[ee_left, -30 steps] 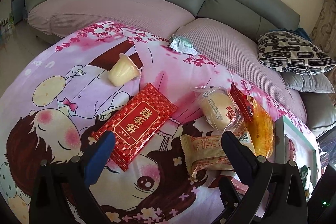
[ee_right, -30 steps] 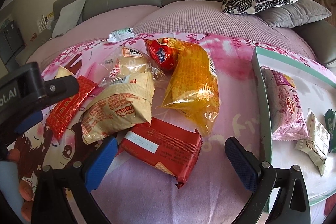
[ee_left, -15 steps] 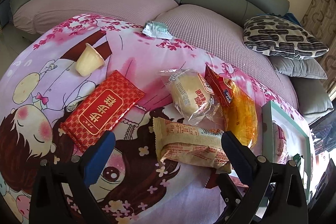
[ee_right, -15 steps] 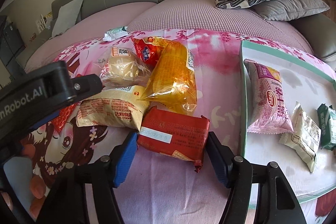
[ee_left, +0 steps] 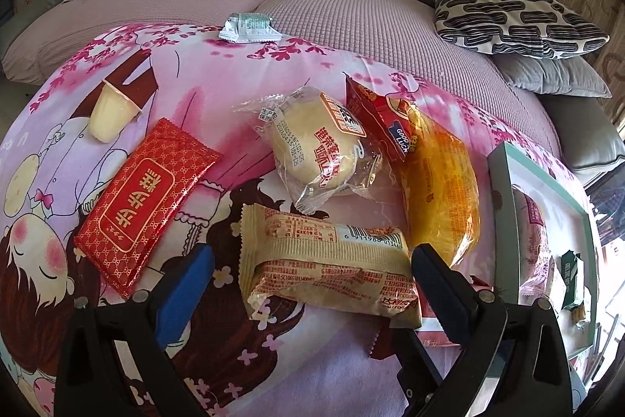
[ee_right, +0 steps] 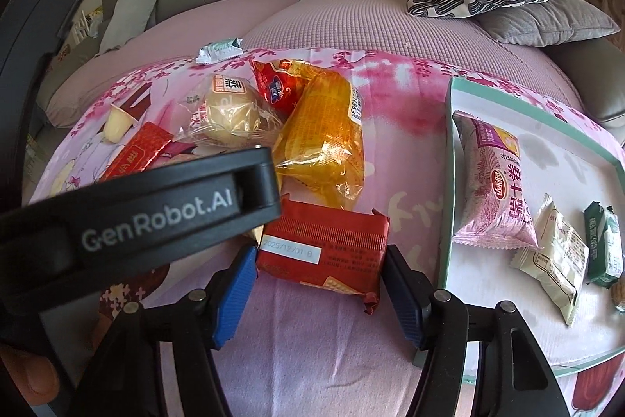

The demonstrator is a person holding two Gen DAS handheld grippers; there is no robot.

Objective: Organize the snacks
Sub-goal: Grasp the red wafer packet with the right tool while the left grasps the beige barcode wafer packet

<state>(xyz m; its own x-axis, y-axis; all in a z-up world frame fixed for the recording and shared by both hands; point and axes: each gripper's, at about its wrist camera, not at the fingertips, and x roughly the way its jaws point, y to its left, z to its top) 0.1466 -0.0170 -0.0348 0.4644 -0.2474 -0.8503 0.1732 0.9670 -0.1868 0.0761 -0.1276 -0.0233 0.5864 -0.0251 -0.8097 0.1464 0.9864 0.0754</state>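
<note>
Right wrist view: my right gripper has just closed onto the red packet, with the tray at 3 o'clock. My left gripper gapes wide around the beige packet. The crinkly wrapper may slip when lifted.

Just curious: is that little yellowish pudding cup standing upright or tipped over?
Tipped over: the yellowish pudding cup lies on its side on the pink cartoon cloth.
</note>
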